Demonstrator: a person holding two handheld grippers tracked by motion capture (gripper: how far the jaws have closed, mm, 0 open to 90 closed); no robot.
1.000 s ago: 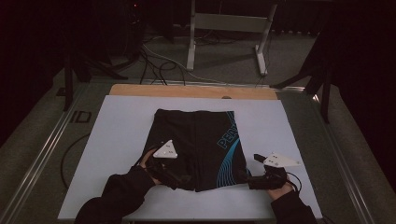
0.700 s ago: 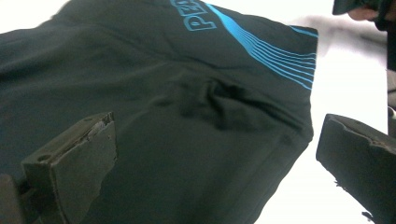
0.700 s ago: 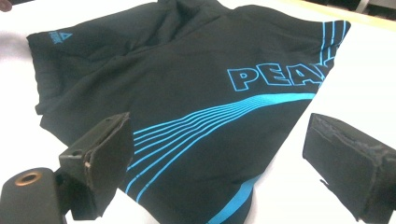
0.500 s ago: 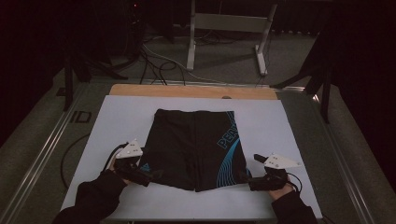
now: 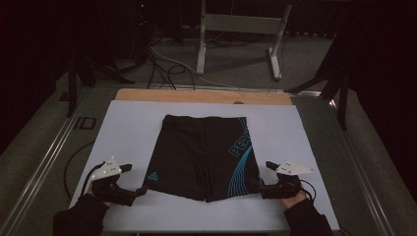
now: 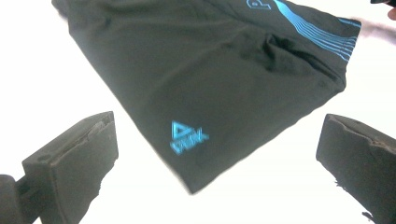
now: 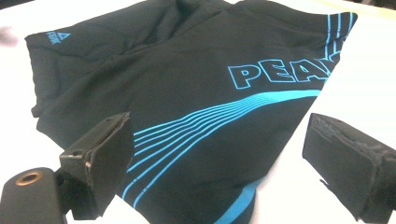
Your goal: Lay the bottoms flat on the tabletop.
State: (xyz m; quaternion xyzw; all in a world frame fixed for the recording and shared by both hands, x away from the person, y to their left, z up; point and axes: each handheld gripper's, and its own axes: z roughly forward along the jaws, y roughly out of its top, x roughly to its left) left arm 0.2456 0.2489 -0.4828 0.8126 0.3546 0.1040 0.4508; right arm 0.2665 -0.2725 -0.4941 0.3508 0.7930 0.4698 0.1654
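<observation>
the left gripper [image 5: 140, 191] rests near the white table cover's [image 5: 128, 128] near left corner, jaws spread wide and holding nothing, just beside the hem corner with a small blue logo. the black fabric shorts with blue stripes and lettering [image 5: 204, 155] lie flat mid-table. the right gripper [image 5: 256, 186] sits at the striped hem, jaws spread, one over the fabric.

A table [image 5: 206, 96], seemingly wooden, carries a white sheet [image 5: 128, 132]; black shorts [image 5: 196, 152] lie flat on it.
</observation>
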